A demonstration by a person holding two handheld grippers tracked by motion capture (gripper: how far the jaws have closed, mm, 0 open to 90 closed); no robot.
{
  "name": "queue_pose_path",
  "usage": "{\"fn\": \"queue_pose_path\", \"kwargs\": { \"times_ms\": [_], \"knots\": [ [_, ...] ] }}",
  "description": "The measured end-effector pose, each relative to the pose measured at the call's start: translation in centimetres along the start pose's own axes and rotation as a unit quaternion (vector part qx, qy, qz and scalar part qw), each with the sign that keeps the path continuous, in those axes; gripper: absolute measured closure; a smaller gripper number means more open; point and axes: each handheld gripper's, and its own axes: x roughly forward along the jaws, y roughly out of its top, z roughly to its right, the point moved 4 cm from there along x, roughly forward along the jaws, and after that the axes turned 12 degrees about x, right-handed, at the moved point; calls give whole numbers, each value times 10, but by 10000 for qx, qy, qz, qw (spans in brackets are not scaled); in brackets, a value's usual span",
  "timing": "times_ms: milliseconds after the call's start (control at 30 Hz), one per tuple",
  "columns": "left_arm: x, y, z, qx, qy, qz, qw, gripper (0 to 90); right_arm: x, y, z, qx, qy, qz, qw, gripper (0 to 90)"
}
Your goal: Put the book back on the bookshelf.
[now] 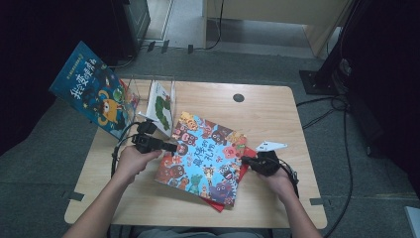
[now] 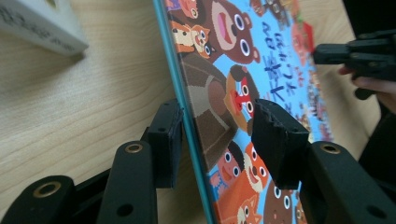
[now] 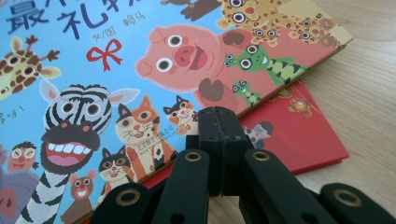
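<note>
Wooden table (image 1: 277, 114), animal picture book (image 1: 205, 156) edge between half-open left fingers (image 2: 163, 135), right fingers (image 3: 219, 135) shut beside it.

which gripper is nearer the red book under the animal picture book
Right. The right gripper, jaws shut, rests at the red book by the animal picture book. The left gripper straddles the picture book's opposite edge.

Red book (image 1: 243, 167) mostly under animal book (image 1: 205, 156)
</note>
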Motion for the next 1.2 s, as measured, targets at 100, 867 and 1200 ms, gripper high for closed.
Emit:
{"fn": "queue_pose_path", "kwargs": {
  "times_ms": [100,867,1200],
  "knots": [
    [-7,4,3,-27,-16,-123,9999,545,3,1,-2,-32,61,-3,10000,900],
    [-34,43,31,-23,-301,-258,9992,667,19,6,-11,-268,280,63,9992,900],
    [-36,56,41,48,-265,-485,9985,679,24,8,-17,-521,186,107,9984,900]
  ]
}}
